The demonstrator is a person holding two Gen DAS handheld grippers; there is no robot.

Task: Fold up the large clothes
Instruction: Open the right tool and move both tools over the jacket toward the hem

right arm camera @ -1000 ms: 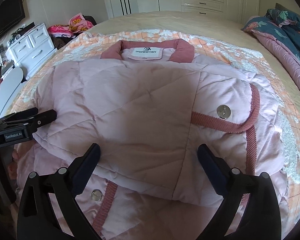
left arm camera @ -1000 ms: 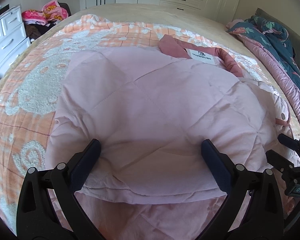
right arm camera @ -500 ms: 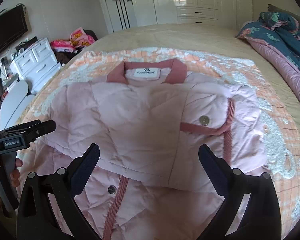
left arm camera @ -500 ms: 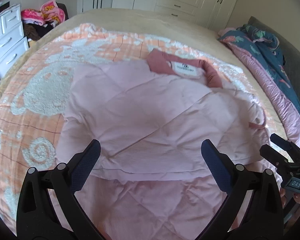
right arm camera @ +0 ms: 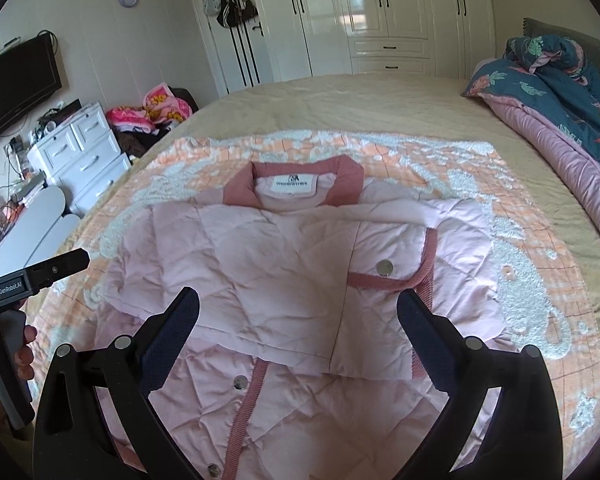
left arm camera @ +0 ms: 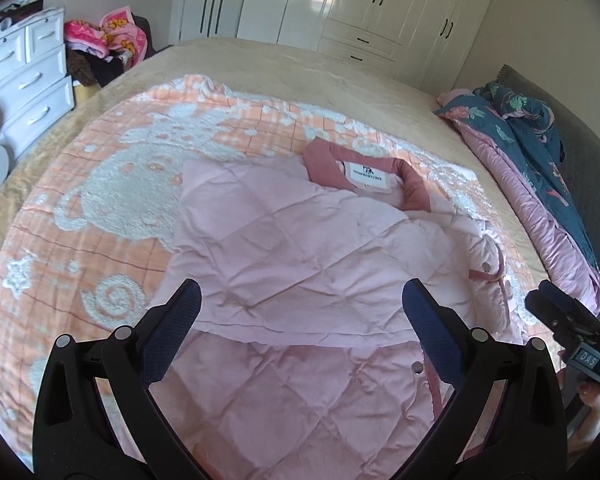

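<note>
A pale pink quilted jacket (left arm camera: 300, 264) with a darker pink collar (left arm camera: 414, 184) lies flat on the bed, its sleeves folded across the chest. It also shows in the right wrist view (right arm camera: 300, 272) with snap buttons and ribbed pink trim (right arm camera: 384, 282). My left gripper (left arm camera: 300, 312) is open and empty above the jacket's lower half. My right gripper (right arm camera: 298, 316) is open and empty above the lower front. Each gripper shows at the edge of the other's view: the right one (left arm camera: 568, 320), the left one (right arm camera: 40, 272).
The jacket rests on an orange and white blanket (left arm camera: 112, 200) over a beige bed (right arm camera: 360, 104). A rolled blue and pink duvet (right arm camera: 560, 92) lies along the right. White drawers (left arm camera: 28, 80), a clothes pile (right arm camera: 152, 112) and wardrobes (right arm camera: 380, 16) stand beyond.
Both grippers have pulled back and risen from the jacket, so more of the bed and room shows. The jacket lies still with sleeves folded; both grippers stay open.
</note>
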